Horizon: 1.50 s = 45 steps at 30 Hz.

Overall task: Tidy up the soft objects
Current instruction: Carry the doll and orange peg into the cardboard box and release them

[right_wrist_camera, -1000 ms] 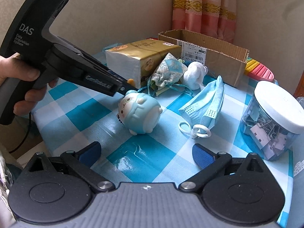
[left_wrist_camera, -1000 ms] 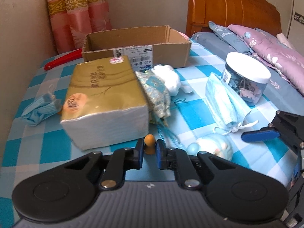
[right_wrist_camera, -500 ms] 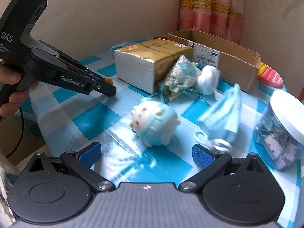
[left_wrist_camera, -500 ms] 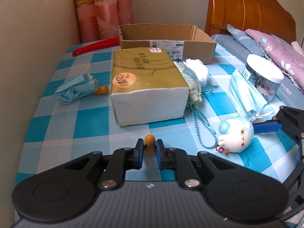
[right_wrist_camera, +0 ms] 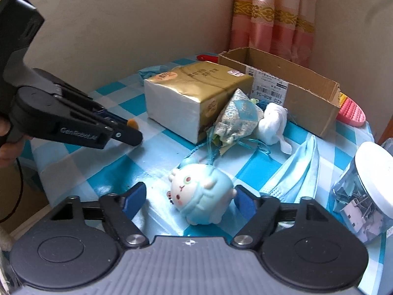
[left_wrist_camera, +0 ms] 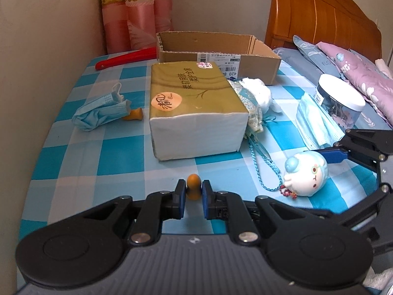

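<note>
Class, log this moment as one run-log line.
left tool: shut on small orange peg | right tool: closing around pale blue sheep toy, right pad touching

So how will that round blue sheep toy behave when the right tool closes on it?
The sheep toy looks rounded and glossy, so it may squirt out or roll. It probably squashes a little and seems light. The right tool has just been closing around it, one pad close, the other apart. Its beaded cord will likely trail.

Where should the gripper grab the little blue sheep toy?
Grip the sheep toy across its round body, one pad on each flank, coming from its rear side as the right gripper does now. Its jaws have just been closing around it, but a gap remains on the left side. Avoid the cord.
</note>
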Available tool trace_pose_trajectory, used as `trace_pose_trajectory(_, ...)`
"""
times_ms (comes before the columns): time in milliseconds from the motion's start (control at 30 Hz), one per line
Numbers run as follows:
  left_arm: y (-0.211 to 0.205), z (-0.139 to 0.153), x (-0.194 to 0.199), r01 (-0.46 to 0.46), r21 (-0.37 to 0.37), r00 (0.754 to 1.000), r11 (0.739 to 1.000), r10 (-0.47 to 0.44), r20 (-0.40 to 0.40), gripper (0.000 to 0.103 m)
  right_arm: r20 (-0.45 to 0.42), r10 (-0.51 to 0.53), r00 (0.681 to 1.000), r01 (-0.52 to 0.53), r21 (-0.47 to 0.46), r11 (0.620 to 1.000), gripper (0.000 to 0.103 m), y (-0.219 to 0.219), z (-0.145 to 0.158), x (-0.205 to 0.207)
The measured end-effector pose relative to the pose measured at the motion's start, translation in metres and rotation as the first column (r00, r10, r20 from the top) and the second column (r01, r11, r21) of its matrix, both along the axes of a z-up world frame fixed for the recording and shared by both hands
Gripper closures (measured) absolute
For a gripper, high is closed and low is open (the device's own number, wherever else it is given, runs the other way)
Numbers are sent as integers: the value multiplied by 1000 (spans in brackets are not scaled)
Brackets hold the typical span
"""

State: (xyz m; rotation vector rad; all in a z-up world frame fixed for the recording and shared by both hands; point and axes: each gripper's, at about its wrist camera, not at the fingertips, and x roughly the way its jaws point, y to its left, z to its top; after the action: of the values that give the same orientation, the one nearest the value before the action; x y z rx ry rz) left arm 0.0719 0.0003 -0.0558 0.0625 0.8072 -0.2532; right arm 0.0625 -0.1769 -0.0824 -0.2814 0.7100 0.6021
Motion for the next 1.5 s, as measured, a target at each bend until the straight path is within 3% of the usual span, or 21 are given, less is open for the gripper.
trace_pose_trajectory(133,0,1,0,5,6,1000,1000,-5,1,91,-9,-23,1000,23,-8,1000,43,-1,2,2)
trace_pose_trajectory(400,0,10,-3,17,13,1000,1000,-17,8,91,-10,-17,1000,17,4,1000,45,-6,16,-2)
trace_pose_trajectory(633,1,29,-1,33,-15,999,999,-32,21,91,35,-1,999,0,18,1000,45,-11,49,9)
trace_pose_trajectory(833,0,50,16,61,-40,998,997,-60,37,91,114,-60,992,60,4,998,45,-18,86,53)
trace_pose_trajectory(1100,-5,77,48,92,-24,992,995,-89,90,91,142,-164,976,166,-2,986,45,-16,114,146)
trace_pose_trajectory(1300,-9,87,71,100,1,988,995,-99,120,91,98,-214,972,217,-21,976,24,-15,107,191)
trace_pose_trajectory(1500,-16,95,91,115,29,983,993,-118,143,91,79,-190,979,191,-8,981,10,-17,101,169)
